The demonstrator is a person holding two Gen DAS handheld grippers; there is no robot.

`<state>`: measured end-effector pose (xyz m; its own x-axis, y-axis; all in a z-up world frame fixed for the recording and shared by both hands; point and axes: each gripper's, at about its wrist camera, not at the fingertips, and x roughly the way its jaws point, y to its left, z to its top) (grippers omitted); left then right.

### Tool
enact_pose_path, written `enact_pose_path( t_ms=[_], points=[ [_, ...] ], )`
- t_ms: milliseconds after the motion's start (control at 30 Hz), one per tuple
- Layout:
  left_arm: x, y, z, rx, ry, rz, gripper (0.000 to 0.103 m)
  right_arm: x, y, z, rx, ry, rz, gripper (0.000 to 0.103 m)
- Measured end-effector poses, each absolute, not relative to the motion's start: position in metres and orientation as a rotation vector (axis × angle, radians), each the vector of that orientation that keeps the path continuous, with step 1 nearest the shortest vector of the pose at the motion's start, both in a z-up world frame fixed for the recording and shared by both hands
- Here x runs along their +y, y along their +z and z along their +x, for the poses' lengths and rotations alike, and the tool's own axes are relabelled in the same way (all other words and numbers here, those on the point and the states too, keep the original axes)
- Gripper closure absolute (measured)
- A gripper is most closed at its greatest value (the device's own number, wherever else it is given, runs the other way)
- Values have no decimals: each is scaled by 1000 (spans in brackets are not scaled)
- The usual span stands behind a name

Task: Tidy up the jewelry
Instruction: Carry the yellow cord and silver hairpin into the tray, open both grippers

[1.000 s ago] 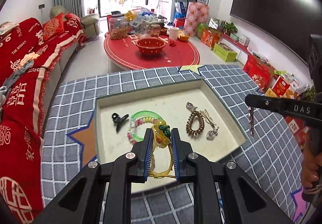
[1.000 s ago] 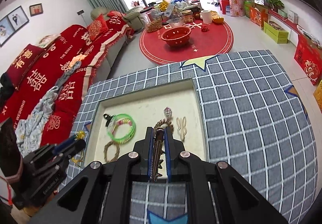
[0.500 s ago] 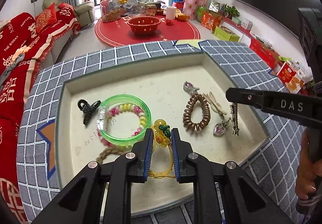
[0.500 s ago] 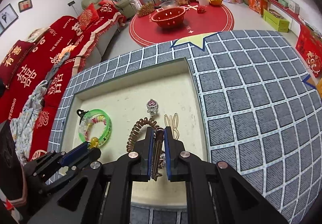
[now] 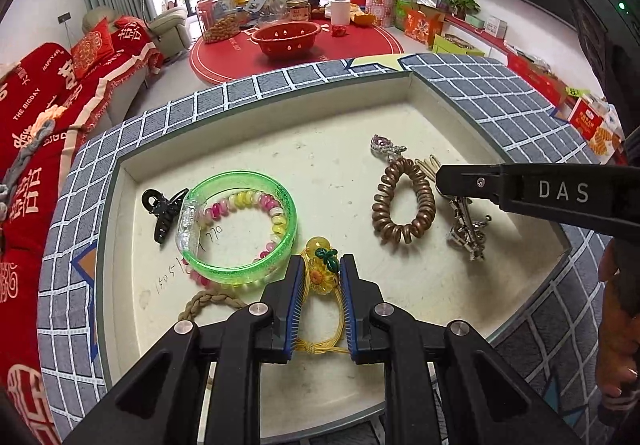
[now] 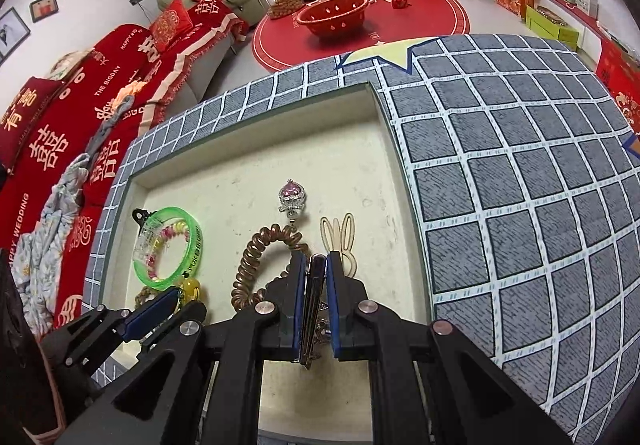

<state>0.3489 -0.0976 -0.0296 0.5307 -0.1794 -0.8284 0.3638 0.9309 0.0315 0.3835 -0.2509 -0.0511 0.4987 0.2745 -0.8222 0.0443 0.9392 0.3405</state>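
A cream tray (image 5: 320,149) lies on the checked cloth. My left gripper (image 5: 320,265) is shut on a yellow hair tie (image 5: 322,277) with a flower charm, low over the tray's near edge. Beside it lie a green bangle (image 5: 240,229) around a beaded bracelet (image 5: 248,205), a black claw clip (image 5: 162,209) and a braided tie (image 5: 208,301). My right gripper (image 6: 316,265) is shut on a silver hair clip (image 6: 314,285) next to the brown coil tie (image 6: 256,257). The clip (image 5: 466,229) hangs down to the tray floor; whether it touches I cannot tell.
A pink heart pendant (image 6: 292,197) and a gold bunny clip (image 6: 338,235) lie beyond the coil. The grey checked cloth (image 6: 520,205) spreads to the right of the tray. A red sofa (image 5: 36,117) stands left; a red mat with a colander (image 5: 290,39) lies behind.
Both grippers have sunk toward the tray, each still shut on its piece. The tray fills more of both views and the silver clip now hangs beside the coil tie.
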Motion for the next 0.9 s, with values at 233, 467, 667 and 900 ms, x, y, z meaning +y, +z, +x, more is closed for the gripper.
enact_pose_path(
  t_ms=[233, 467, 667, 900],
  points=[
    [-97, -32, 350, 958, -304, 230, 71, -249, -54, 384, 1045, 137, 332, 91],
    [-97, -27, 346, 934, -288, 242, 71, -252, -53, 383, 1048, 148, 356, 89],
    [-94, -22, 338, 907, -276, 249, 71, -251, -41, 375, 1006, 178, 376, 43],
    [-85, -14, 336, 886, -246, 234, 71, -248, -24, 365, 965, 210, 393, 36]
  ],
)
